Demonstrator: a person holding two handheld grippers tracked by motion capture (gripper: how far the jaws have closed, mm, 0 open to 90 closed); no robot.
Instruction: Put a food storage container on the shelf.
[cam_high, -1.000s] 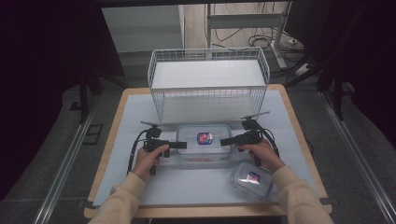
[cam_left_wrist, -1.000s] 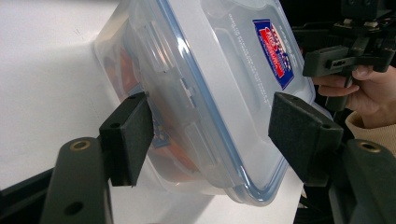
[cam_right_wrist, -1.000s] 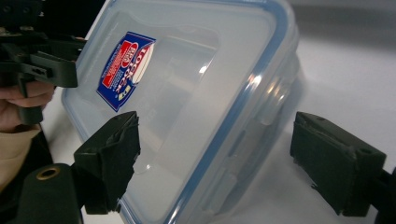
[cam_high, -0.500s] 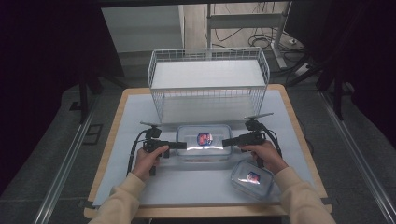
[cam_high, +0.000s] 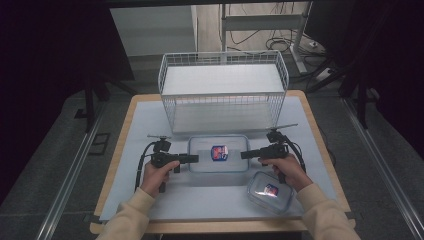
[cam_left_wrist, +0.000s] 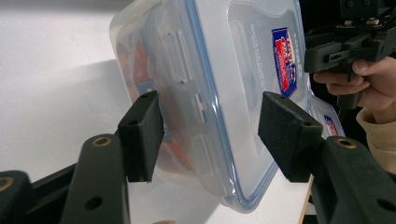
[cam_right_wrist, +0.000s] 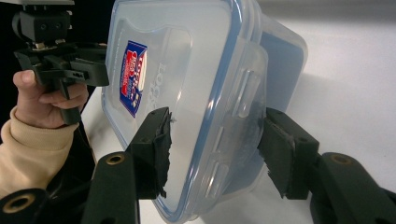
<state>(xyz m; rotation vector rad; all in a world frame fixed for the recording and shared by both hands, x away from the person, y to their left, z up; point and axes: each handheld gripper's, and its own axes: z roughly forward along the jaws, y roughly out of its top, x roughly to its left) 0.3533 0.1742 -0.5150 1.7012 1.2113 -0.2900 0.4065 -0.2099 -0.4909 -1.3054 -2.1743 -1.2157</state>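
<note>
Both grippers, left (cam_high: 192, 158) and right (cam_high: 246, 154), have just been closing on the short ends of the big box (cam_high: 218, 153) at mid-table before the basket (cam_high: 223, 90), not yet clearly clenched, so lifting probably follows.

Dim, dark surroundings ring an evenly lit white table (cam_high: 150, 130), while near the left gripper (cam_left_wrist: 210, 135) the clear container (cam_left_wrist: 224, 84) casts a soft shadow, its lid shows mild glare, and the jaws look slightly soft.
</note>
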